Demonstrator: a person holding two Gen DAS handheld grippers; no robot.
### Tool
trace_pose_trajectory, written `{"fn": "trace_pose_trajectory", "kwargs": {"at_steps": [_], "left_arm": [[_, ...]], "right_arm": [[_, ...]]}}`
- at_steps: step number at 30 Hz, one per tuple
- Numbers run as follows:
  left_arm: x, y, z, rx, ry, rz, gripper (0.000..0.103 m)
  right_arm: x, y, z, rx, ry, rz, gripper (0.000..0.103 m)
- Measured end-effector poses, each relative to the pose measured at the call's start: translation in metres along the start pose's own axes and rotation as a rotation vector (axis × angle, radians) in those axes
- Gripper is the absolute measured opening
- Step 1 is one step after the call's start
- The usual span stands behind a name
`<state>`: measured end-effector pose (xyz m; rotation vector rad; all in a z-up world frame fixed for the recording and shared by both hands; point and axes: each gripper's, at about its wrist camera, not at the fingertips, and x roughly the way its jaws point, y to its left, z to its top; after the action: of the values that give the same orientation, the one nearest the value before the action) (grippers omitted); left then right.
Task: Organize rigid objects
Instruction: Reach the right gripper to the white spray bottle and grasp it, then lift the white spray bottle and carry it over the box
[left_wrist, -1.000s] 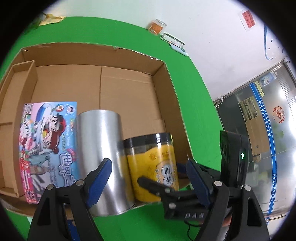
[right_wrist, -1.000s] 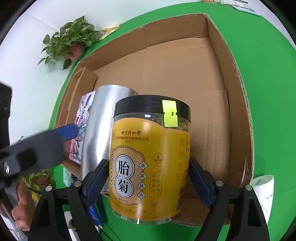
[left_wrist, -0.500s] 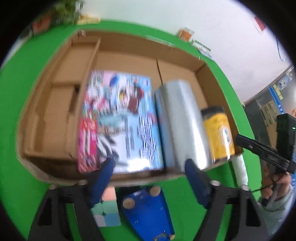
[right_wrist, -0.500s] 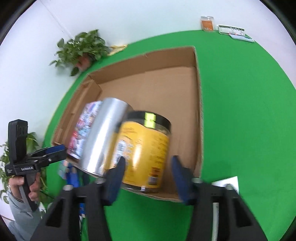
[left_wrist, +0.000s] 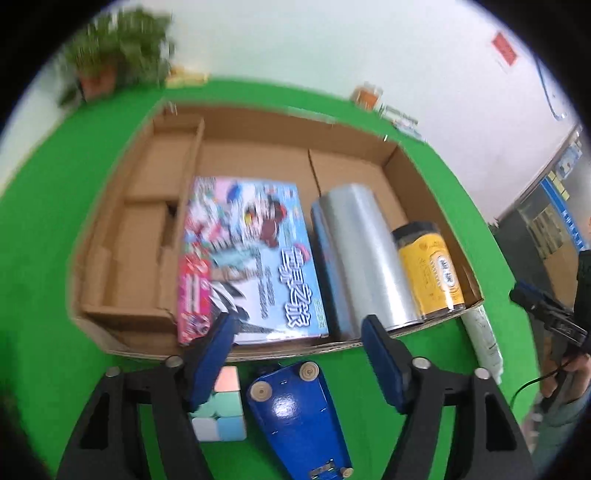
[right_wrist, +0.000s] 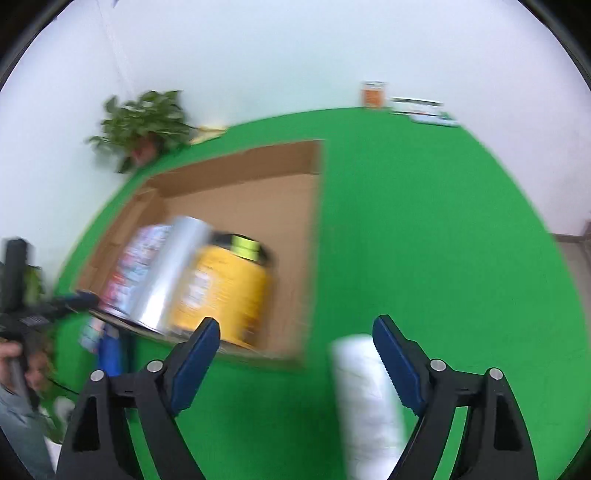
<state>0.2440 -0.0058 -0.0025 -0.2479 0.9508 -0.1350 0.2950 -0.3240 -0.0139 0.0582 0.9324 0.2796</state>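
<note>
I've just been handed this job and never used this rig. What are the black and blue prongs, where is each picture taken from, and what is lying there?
No robot: a person carries two handheld clamps, each with a camera looking along its blue fingers. In the left wrist view, the left gripper is open and empty. Beyond it a cardboard box on green cloth holds a picture box, a silver cylinder and a yellow jar. Outside lie a pastel cube and a blue tool. In the right wrist view, the right gripper, jaws just reopened, holds nothing; a white tube lies below.

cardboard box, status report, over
Both hand-held grippers open, empty. Cardboard box holds yellow jar, silver cylinder. Blue object, white tube outside.
</note>
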Motion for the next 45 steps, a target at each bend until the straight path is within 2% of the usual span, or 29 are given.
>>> {"fn": "trace_pose_trajectory", "kwargs": {"at_steps": [2,4,6,9,14,16,17,18,19,20,21,22,23,26,28,32,33,35,36,37,38,39,41,45], "left_arm": [[-0.015,-0.011,-0.005,0.027,-0.052,-0.002,0.081],[-0.021,-0.024,-0.012,0.046,-0.057,-0.037,0.081],[-0.020,-0.039,-0.021,0.055,-0.034,-0.075,0.081],[-0.014,-0.059,-0.033,0.057,0.018,-0.148,0.081],[-0.003,-0.079,-0.053,0.053,0.104,-0.246,0.081],[0.006,-0.086,-0.058,0.050,0.149,-0.284,0.081],[0.010,-0.087,-0.060,0.044,0.165,-0.298,0.081],[0.013,-0.088,-0.062,0.034,0.175,-0.314,0.081],[0.017,-0.087,-0.064,0.018,0.189,-0.336,0.081],[0.020,-0.087,-0.065,0.007,0.203,-0.344,0.081],[0.022,-0.087,-0.067,0.000,0.217,-0.347,0.081],[0.024,-0.087,-0.069,-0.005,0.227,-0.356,0.081],[0.027,-0.088,-0.070,-0.011,0.236,-0.370,0.081],[0.046,-0.093,-0.072,-0.034,0.304,-0.398,0.081],[0.057,-0.099,-0.075,-0.030,0.349,-0.402,0.081],[0.076,-0.112,-0.084,-0.010,0.443,-0.371,0.081],[0.080,-0.111,-0.085,-0.025,0.457,-0.368,0.079],[0.085,-0.109,-0.087,-0.040,0.465,-0.335,0.072],[0.084,-0.110,-0.086,-0.035,0.457,-0.327,0.072],[0.084,-0.109,-0.086,-0.042,0.457,-0.323,0.068],[0.084,-0.108,-0.085,-0.049,0.456,-0.312,0.055],[0.085,-0.106,-0.085,-0.060,0.458,-0.300,0.047],[0.085,-0.100,-0.086,-0.090,0.454,-0.298,0.046],[0.081,-0.100,-0.086,-0.096,0.432,-0.290,0.045]], "right_arm": [[0.012,-0.025,-0.018,0.066,0.089,-0.002,0.065],[0.029,-0.030,-0.039,0.066,0.173,0.001,0.043],[0.031,-0.027,-0.057,0.054,0.167,-0.023,0.041],[0.018,-0.028,-0.076,0.098,0.148,-0.008,0.040],[-0.004,0.002,-0.112,0.046,0.178,-0.090,0.040],[-0.010,0.030,-0.123,-0.008,0.173,-0.104,0.044],[-0.017,0.042,-0.126,-0.026,0.156,-0.056,0.047],[-0.024,0.052,-0.128,-0.035,0.138,0.014,0.057],[-0.034,0.060,-0.130,-0.037,0.110,0.092,0.077],[-0.043,0.066,-0.132,-0.038,0.075,0.122,0.087],[-0.053,0.070,-0.135,-0.041,0.032,0.116,0.098],[-0.058,0.073,-0.137,-0.051,0.014,0.101,0.098],[-0.054,0.079,-0.136,-0.064,0.033,0.101,0.098],[-0.030,0.087,-0.142,-0.044,0.148,0.148,0.089],[-0.014,0.094,-0.149,-0.019,0.228,0.229,0.078],[0.006,0.116,-0.156,0.004,0.288,0.291,0.078],[0.006,0.121,-0.158,0.001,0.292,0.300,0.077],[0.007,0.128,-0.160,-0.019,0.294,0.303,0.068],[0.008,0.133,-0.161,-0.024,0.295,0.303,0.058],[0.008,0.136,-0.163,-0.024,0.301,0.310,0.053],[0.008,0.140,-0.165,-0.027,0.306,0.314,0.049],[0.009,0.144,-0.166,-0.037,0.308,0.300,0.047],[0.004,0.151,-0.169,-0.066,0.292,0.264,0.047],[-0.003,0.146,-0.172,-0.052,0.284,0.252,0.045]]}}
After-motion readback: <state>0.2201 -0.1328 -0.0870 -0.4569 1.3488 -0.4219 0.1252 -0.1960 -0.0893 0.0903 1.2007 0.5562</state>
